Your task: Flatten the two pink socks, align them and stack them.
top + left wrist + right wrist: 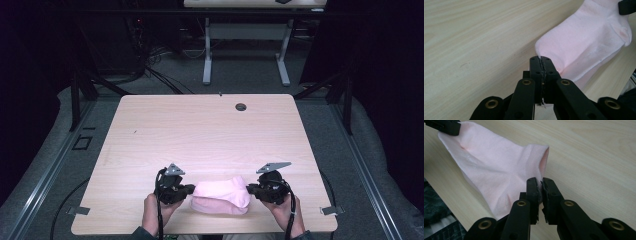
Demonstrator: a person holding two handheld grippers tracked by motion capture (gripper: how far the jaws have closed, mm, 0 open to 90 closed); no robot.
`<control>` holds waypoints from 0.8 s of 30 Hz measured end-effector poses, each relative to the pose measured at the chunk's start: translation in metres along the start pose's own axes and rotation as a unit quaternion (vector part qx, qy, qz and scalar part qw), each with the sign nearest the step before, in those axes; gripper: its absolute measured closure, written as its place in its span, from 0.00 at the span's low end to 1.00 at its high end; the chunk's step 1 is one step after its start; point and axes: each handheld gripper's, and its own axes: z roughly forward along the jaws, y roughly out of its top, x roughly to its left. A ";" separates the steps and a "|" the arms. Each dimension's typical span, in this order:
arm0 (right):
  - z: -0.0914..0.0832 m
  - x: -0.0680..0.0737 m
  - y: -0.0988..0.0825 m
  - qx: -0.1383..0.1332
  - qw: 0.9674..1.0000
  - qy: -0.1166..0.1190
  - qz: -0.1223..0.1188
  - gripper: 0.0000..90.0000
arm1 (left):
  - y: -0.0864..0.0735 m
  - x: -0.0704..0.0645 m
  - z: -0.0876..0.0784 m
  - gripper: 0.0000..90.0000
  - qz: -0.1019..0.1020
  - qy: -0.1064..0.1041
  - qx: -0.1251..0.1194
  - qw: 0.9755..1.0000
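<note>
Pale pink sock (221, 196), one item, short ankle cut, soft knit, lay near the front edge of the light wood-grain table (200, 130), stretched between the two grippers. Its fabric was smooth in the main, with gentle folds fanning from each pinched end.

Left gripper (189, 189): jaws clamped tight on one end of the sock, a thin edge of cloth pressed between the pads. Held by the person's left hand (156, 210).

Right gripper (250, 189): jaws drawn narrow on the sock's cuff end, the pink edge caught between the pads. Held by the person's right hand (285, 212).

Left gripper view: the sock (586, 42) rose toward the upper right from the jaws, with a rounded heel pocket (624, 33) of slightly deeper pink and fine seam lines; the other gripper's black tip (627, 6) sat at the far end.

Right gripper view: the open cuff (544, 160) was seen, its darker pink inside showing just above the jaws, and the sock's body (491, 167) ran toward the upper left, where the other gripper's tip (445, 126) held it.

High view: a small round grommet hole (241, 106) sat near the table's far edge; grey carpet floor (240, 75) and a second table's white legs (207, 55) lay beyond.
</note>
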 end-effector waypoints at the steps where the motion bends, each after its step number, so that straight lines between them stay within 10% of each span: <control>1: 0.000 0.001 -0.002 0.002 1.000 0.003 0.000 0.94 | -0.002 -0.001 0.001 0.99 -0.004 -0.001 -0.003 1.000; 19: 0.023 0.001 -0.023 0.026 1.000 0.002 -0.002 0.93 | -0.025 -0.013 0.014 0.98 0.040 0.037 0.008 0.998; 24: 0.023 0.000 -0.024 0.024 1.000 0.004 -0.005 0.87 | -0.024 -0.010 0.011 0.77 0.042 0.042 0.010 0.998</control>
